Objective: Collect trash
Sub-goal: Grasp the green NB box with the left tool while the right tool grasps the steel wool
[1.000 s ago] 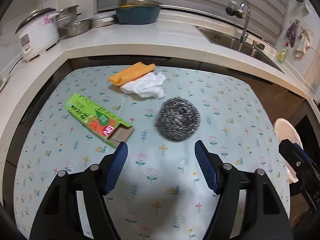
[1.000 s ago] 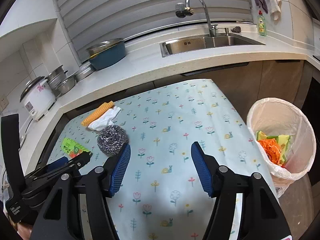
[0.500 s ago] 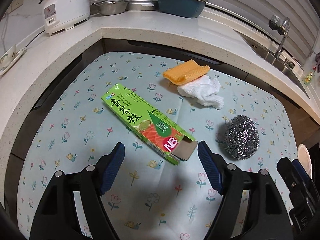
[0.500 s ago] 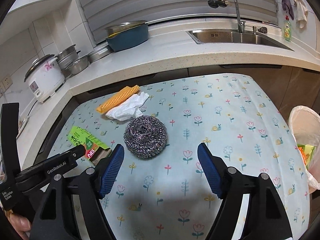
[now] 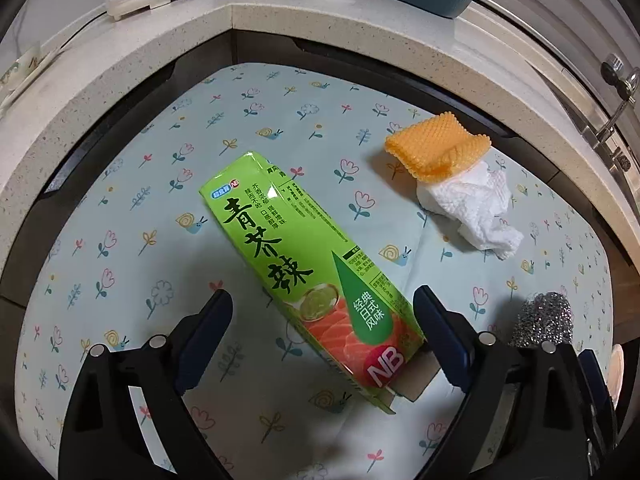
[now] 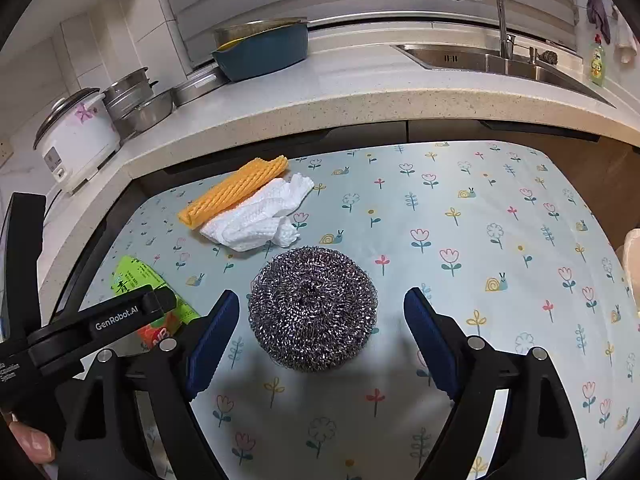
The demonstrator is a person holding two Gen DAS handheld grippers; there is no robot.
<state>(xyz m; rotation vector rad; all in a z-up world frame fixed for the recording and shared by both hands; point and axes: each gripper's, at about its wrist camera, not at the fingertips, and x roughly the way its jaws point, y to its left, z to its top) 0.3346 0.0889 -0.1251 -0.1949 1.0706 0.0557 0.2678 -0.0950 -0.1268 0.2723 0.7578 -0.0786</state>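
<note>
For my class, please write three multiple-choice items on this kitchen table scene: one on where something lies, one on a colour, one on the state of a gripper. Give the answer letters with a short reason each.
1. Where does the white crumpled paper towel lie?
A. Against the orange sponge cloth
B. Inside the sink
C. On top of the rice cooker

2. What is the main colour of the long carton?
A. Blue
B. Green
C. Black

3. How does the right gripper stand relative to the steel scourer?
A. Shut on it and lifting it
B. Open, with a finger on either side of it
C. Shut, resting on the counter

Answers:
1 A, the towel touches the cloth's edge on the tablecloth.
2 B, its faces are bright green with a salmon picture at one end.
3 B, gaps show between both blue pads and the scourer, which sits on the cloth.
</note>
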